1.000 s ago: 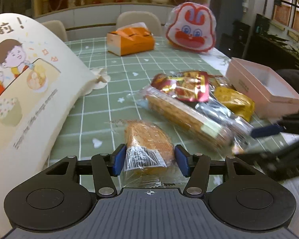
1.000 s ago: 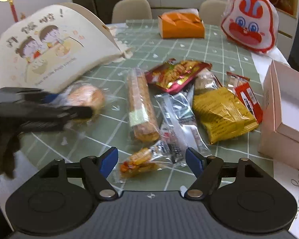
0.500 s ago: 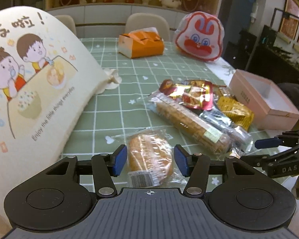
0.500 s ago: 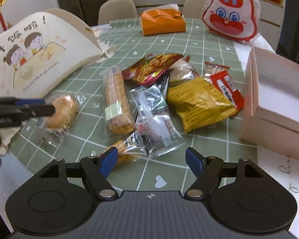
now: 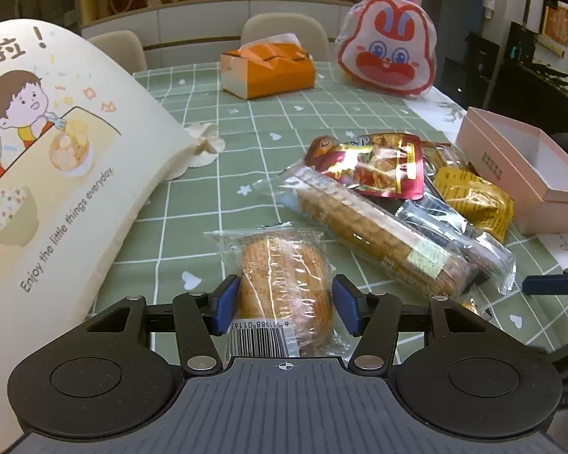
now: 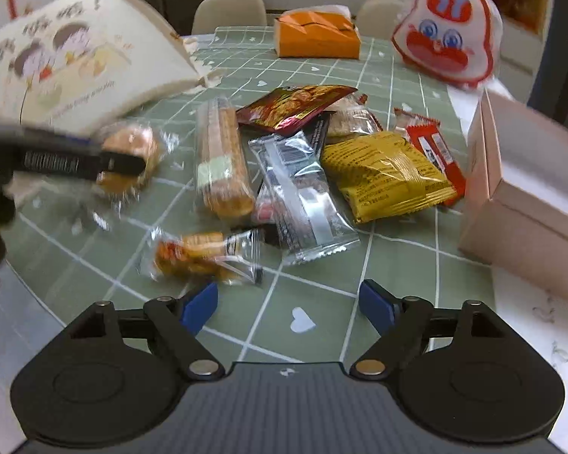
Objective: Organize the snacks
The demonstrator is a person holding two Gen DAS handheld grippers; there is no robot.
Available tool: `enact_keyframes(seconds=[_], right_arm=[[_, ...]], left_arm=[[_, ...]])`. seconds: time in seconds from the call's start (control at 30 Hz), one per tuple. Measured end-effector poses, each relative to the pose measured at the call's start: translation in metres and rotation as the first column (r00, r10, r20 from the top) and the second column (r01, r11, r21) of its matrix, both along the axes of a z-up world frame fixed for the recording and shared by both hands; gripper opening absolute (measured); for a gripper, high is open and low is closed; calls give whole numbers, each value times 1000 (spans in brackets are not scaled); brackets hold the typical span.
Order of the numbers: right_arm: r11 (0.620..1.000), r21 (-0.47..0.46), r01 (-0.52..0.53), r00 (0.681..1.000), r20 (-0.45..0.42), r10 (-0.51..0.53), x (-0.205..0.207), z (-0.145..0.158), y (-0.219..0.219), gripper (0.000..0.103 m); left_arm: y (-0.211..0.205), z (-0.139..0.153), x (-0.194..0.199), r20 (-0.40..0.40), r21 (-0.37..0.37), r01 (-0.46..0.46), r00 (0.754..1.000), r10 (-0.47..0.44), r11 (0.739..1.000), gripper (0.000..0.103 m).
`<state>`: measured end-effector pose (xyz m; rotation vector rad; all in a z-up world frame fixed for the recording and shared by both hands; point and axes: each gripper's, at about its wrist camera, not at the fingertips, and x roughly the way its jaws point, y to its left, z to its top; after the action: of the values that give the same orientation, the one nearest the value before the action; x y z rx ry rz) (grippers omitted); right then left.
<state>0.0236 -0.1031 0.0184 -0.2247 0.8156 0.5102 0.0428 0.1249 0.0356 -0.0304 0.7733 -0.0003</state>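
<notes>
Bread in a clear wrapper [image 5: 284, 283] is clamped between the blue pads of the left gripper [image 5: 286, 304], beside the cream bag [image 5: 56, 174]. Nothing is held by the wide-open right gripper [image 6: 288, 304], above the green tablecloth [image 6: 306, 287].

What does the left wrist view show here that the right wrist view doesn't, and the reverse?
Only the left wrist view shows the barcode on the bread packet between the left hand-held gripper fingers. Only the right wrist view shows the red wafer packet and the small orange snack. Both show the yellow packet and pink box.
</notes>
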Motion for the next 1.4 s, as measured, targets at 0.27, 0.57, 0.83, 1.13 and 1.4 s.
enact_keyframes(seconds=[0.27,0.57,0.83,1.13,1.4], right_arm=[[998,51,-29,999,41,27,4,23,-6,90],[967,97,234,940,231,-251,89,87,-52,89],[947,114,299,954,-66,-293,176,38,-56,79],[978,130,166,986,-11,-166,174,36,21,79],[978,195,75,997,-12,-74,155,50,56,79]], left_arm=[[1,2,-4,11,-25,14,1000,-14,1000,57],[14,-4,1,42,-122,-6,999,11,992,56],[36,-7,-8,51,-188,1,999,8,982,56],[44,-10,-20,48,-230,4,999,7,973,56],[43,-9,-28,43,-228,-4,999,14,974,56]])
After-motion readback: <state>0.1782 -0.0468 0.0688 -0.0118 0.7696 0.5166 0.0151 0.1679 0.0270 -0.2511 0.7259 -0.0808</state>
